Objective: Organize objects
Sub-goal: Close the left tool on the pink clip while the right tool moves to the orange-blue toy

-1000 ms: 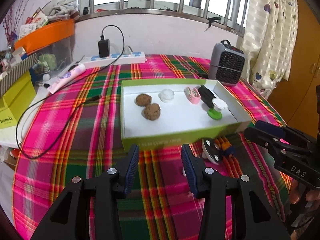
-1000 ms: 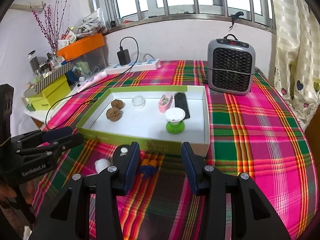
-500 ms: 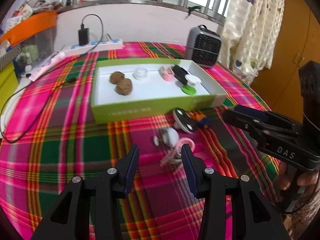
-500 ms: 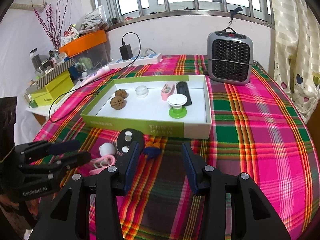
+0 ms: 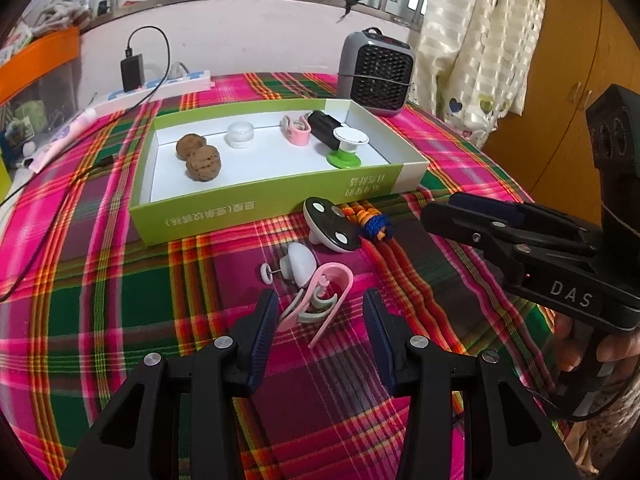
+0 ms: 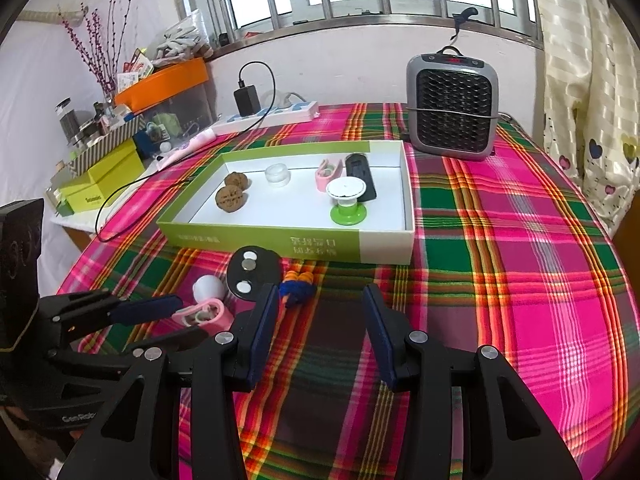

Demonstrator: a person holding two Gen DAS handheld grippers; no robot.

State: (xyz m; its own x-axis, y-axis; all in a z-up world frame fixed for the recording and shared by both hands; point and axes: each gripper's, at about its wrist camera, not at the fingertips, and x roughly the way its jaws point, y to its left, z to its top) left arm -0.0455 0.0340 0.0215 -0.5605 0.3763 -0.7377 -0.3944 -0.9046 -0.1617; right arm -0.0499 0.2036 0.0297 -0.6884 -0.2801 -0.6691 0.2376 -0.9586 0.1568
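Note:
A green-and-white box (image 5: pixel 208 216) (image 6: pixel 384 246) holds two walnuts (image 5: pixel 203 163), a small white jar (image 5: pixel 240 134), a pink clip (image 5: pixel 296 130), a black item (image 5: pixel 324 128) and a white-and-green spool (image 5: pixel 346 148). In front of it on the plaid cloth lie a pink clip (image 5: pixel 324 300) (image 6: pixel 204 314), a white knob (image 5: pixel 298 262), a black disc with magnets (image 5: pixel 332 230) (image 6: pixel 250 272) and an orange-and-blue toy (image 5: pixel 372 224) (image 6: pixel 296 286). My left gripper (image 5: pixel 320 324) is open, its jaws either side of the near end of the pink clip. My right gripper (image 6: pixel 320 320) is open and empty, near the toy.
A grey heater (image 6: pixel 452 116) stands at the back right. A power strip with charger (image 5: pixel 160 84) and cable lies at the back left. Yellow boxes (image 6: pixel 100 184) and an orange bin (image 6: pixel 164 80) sit on a side shelf. Curtains (image 5: pixel 480 40) hang right.
My left gripper has pulled back from the box and come down over the pink clip. My right gripper has drawn back and risen a little; the loose items now show in front of it.

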